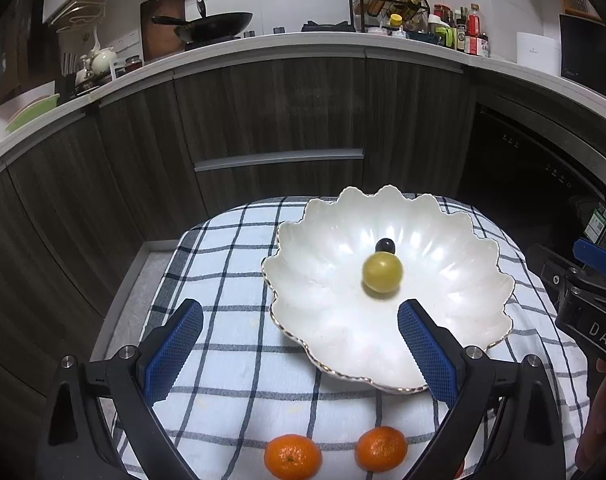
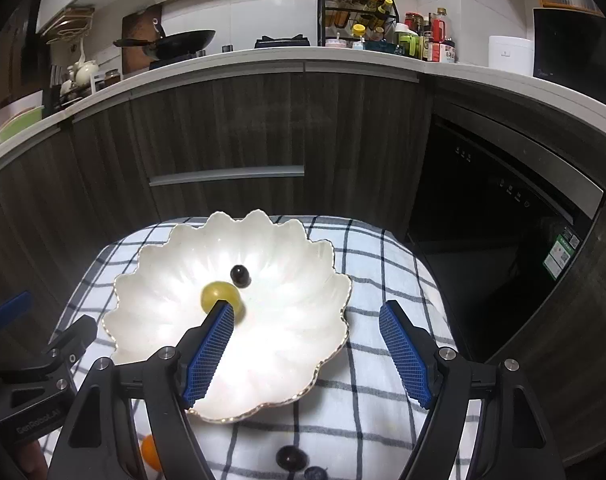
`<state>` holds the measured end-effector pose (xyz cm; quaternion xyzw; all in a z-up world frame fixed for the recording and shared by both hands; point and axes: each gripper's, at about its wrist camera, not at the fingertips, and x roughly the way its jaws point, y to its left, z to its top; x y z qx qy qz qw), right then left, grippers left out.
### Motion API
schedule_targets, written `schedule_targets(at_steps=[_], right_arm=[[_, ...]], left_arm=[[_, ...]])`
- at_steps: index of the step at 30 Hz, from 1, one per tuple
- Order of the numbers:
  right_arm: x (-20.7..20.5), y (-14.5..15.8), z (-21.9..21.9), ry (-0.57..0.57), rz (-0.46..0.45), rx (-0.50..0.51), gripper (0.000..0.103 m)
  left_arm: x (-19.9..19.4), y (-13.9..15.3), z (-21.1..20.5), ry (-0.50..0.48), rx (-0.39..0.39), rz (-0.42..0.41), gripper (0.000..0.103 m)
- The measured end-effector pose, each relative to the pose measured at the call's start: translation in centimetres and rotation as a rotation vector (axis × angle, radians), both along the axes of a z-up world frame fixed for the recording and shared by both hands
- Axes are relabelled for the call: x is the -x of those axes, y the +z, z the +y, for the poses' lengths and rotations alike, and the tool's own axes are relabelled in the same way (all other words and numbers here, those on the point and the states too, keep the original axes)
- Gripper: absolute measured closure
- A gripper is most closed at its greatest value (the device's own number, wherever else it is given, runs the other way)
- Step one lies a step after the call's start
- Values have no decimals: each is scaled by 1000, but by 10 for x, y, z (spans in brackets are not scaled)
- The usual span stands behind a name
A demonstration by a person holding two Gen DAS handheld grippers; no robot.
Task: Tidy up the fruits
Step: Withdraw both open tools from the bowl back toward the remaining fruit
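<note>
Both grippers gape empty; green grape lies beyond in bowl.

Both wrist views look steeply down, seemingly close, sharing the white bowl.

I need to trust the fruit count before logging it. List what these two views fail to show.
- Right wrist view: a dark fruit and a bluish one sit at the bottom edge, the latter cut off; their kind is unclear.
- Right wrist view: an orange fruit is mostly hidden behind the right tongs' arm.
- Right wrist view: the green grape in the bowl is partly covered by a blue pad.
- Left wrist view: jar labels on the counter are too small to read.
</note>
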<state>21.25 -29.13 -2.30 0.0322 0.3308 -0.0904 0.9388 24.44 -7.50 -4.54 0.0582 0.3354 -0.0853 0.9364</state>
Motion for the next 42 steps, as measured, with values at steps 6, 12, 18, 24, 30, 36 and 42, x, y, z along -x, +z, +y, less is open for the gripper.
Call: schedule_targets(at_steps=[6,12,18,24,30,36,42], right_arm=[[4,1,3,3,-1,0,27],[17,0,11,12,-3,2,27],[29,1,15,22,-3,0,27],[40,0,19,32,-2,0,27],[50,-3,22,38,3,-2,27],[60,-6,25,47,11,-2,27],[71,-10,30,60,16,-2,27]], left_arm=[[8,1,4,0,4,-2,4],[20,2,9,-1,5,-4,4],[33,2,15,-5,7,-4,4],[45,1,17,-11,7,-2,4],[57,-1,21,-17,6,-1,4],[68,-3,25,-21,0,-1,4],[80,-7,28,-27,-5,6,4]])
